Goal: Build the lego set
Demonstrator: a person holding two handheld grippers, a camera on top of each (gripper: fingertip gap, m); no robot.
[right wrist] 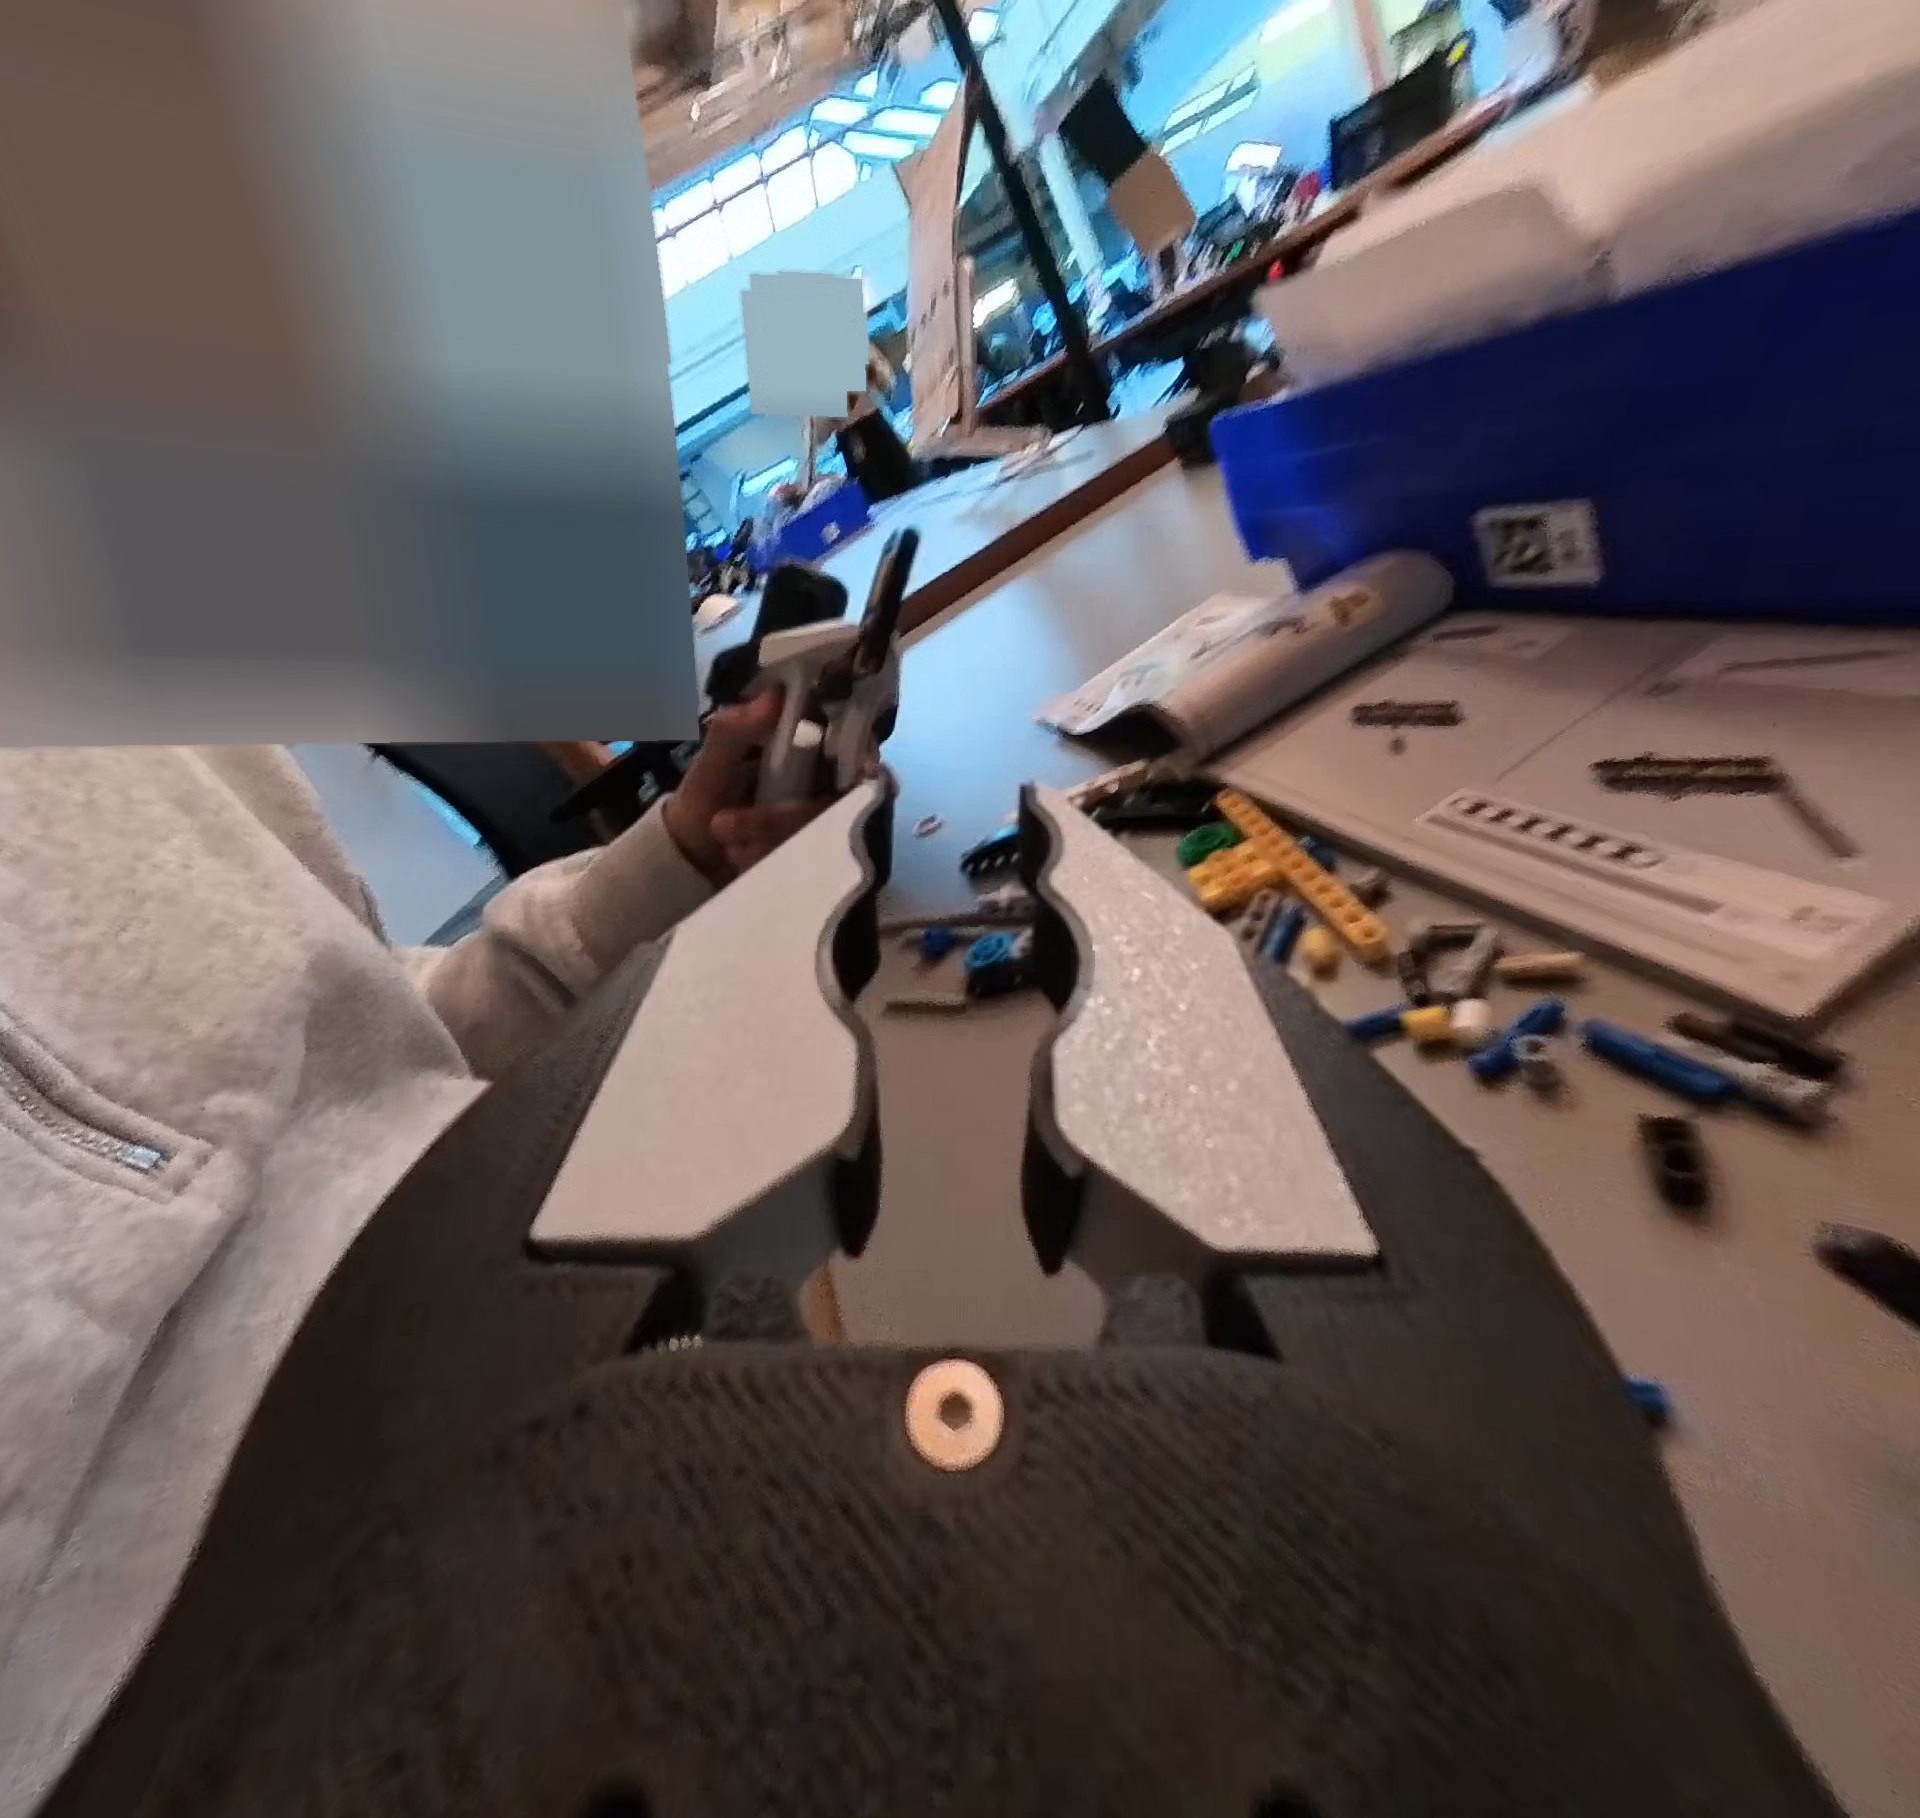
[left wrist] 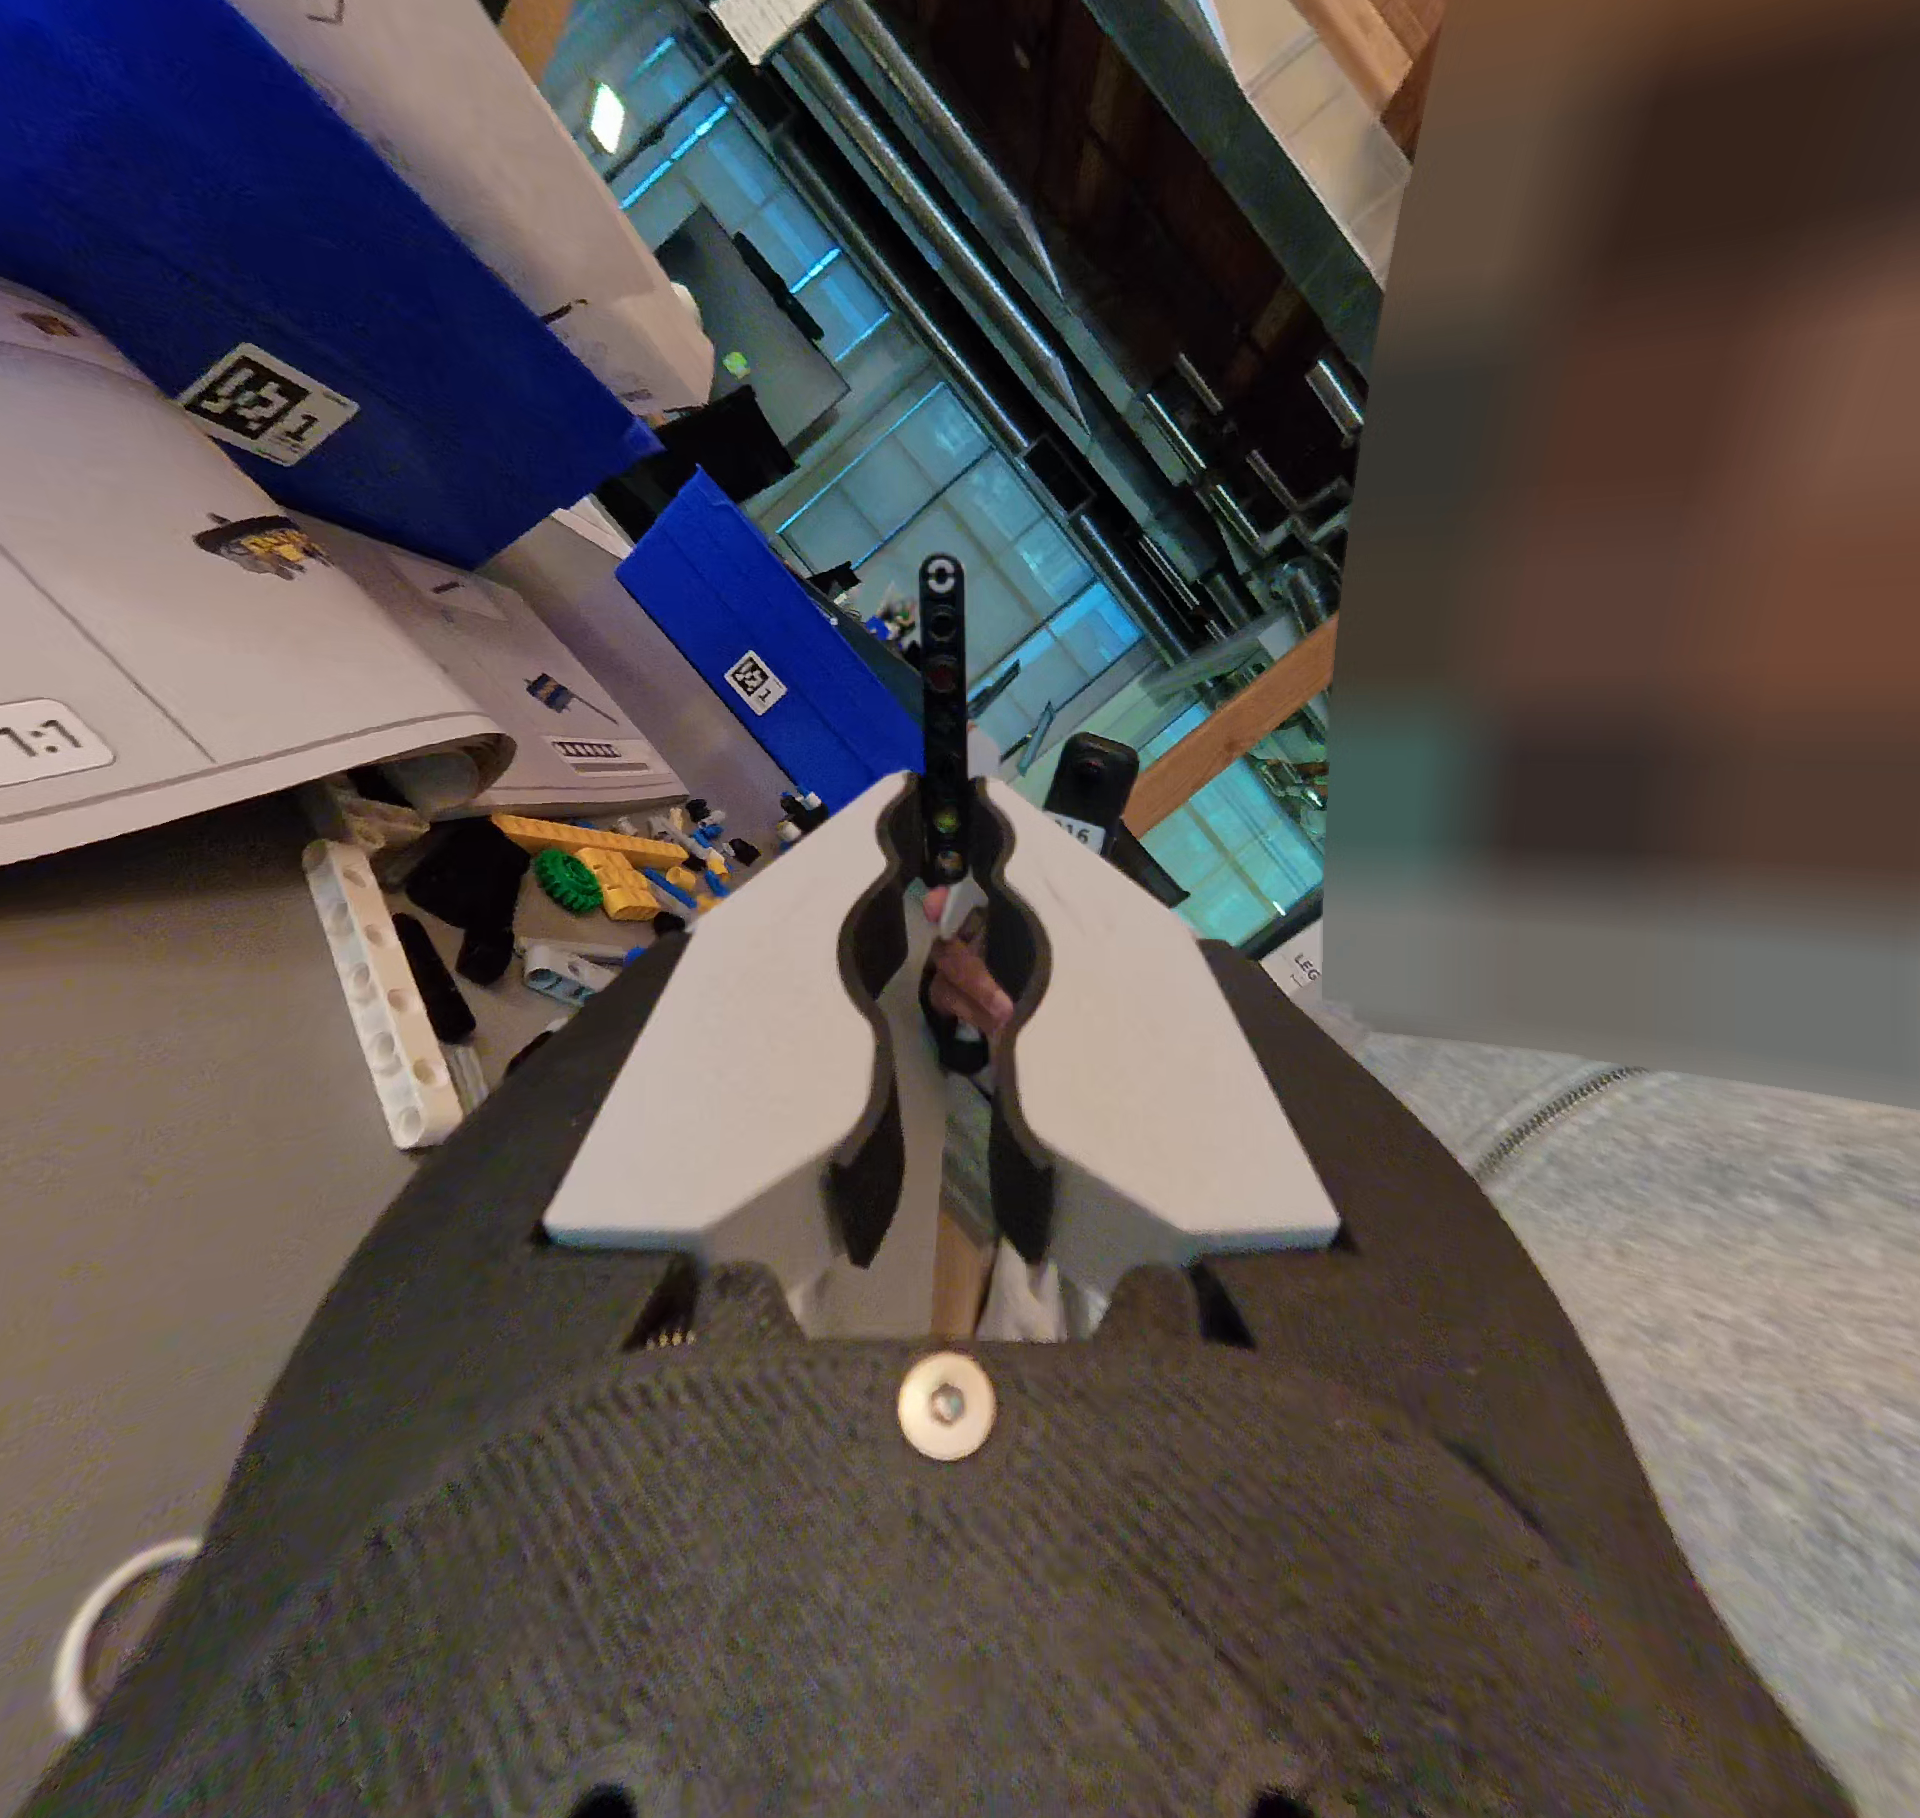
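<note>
My left gripper (left wrist: 945,792) is shut on a long black beam with holes (left wrist: 943,688). The beam stands up past the fingertips, raised off the table and tilted. The same gripper and beam show far off in the right wrist view (right wrist: 878,615), held by a hand. My right gripper (right wrist: 956,802) is open and empty above the grey table (right wrist: 935,1124). Loose pieces lie beyond it: a yellow beam assembly (right wrist: 1299,875), a green gear (right wrist: 1210,843), blue pins (right wrist: 1652,1062) and black pieces. In the left wrist view a white beam (left wrist: 374,989), the green gear (left wrist: 568,880) and yellow beams (left wrist: 613,849) lie on the table.
An open instruction booklet (right wrist: 1558,792) lies behind the pieces; it also curls over the table in the left wrist view (left wrist: 239,646). Blue bins with tags stand behind (right wrist: 1621,449) (left wrist: 260,199). A person in a grey sweater (right wrist: 208,989) is close at the left. The gap from one gripper's tips to the other's is roughly 15 centimetres.
</note>
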